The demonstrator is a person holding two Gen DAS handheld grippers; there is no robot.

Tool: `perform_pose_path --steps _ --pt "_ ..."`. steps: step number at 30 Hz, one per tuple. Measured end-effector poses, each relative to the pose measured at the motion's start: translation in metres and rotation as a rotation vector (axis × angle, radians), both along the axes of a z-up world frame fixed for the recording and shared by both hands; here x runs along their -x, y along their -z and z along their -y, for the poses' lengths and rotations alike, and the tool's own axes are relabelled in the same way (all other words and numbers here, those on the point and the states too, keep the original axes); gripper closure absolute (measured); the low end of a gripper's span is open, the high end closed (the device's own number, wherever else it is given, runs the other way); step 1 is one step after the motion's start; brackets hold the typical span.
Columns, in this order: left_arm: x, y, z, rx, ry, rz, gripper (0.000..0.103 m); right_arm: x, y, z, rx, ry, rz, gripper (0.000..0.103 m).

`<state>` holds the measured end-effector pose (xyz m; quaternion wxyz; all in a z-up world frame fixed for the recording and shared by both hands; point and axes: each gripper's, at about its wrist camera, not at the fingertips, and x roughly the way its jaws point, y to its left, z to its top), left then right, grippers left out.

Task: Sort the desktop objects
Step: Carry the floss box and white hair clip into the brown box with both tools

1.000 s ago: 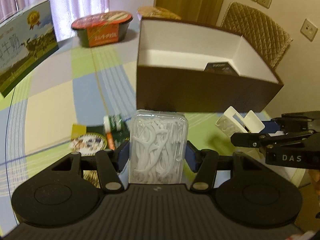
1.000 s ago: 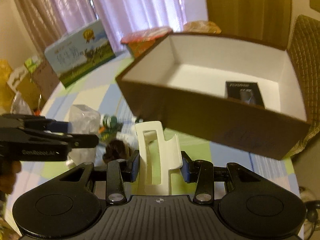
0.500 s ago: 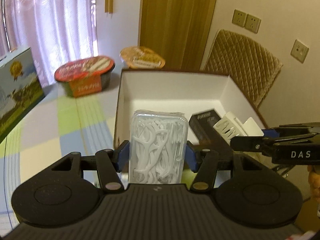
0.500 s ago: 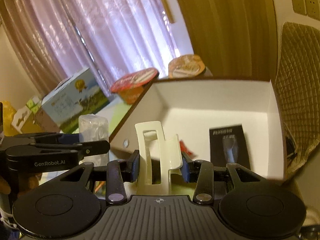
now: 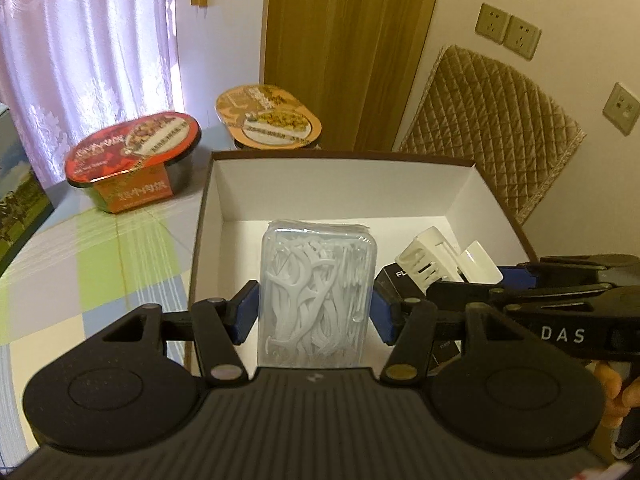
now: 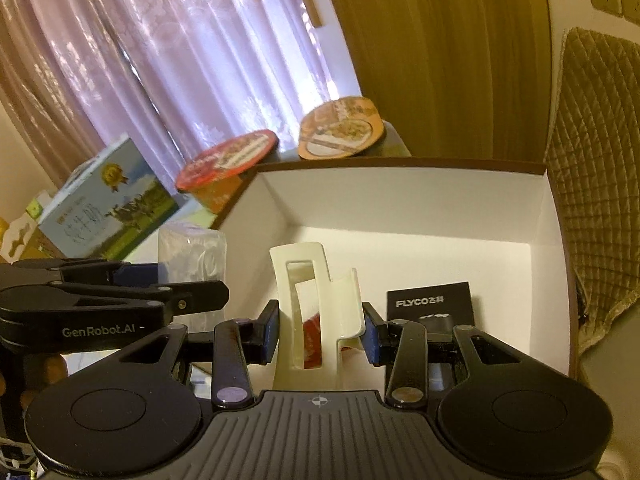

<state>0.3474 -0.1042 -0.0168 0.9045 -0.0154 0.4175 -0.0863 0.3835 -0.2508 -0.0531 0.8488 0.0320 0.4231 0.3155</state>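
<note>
Milk carton (image 5: 16, 200) cut by left edge; black FLYCO box (image 5: 394, 280) mostly hidden behind floss case (image 5: 318, 296)

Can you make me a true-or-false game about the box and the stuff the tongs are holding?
1. The left tongs hold a clear case of floss picks. True.
2. The right tongs are empty. False: they grip a cream hair clip.
3. A black packet lies inside the box. True.
4. The box has a lid on. False: it is open on top.
5. Two noodle bowls, red and orange, sit behind the box. True.
</note>
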Motion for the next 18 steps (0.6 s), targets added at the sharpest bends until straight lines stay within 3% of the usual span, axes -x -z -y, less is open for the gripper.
perform_pose_path --steps 8,18 --pt "-0.032 0.034 0.001 -0.047 -0.025 -0.130 0.050 -0.020 0.025 -0.006 0.056 -0.016 -0.071 0.065" --pt "-0.045 0.071 0.006 -0.101 -0.002 -0.252 0.050 -0.030 0.050 -0.014 0.107 -0.046 -0.133 0.065"
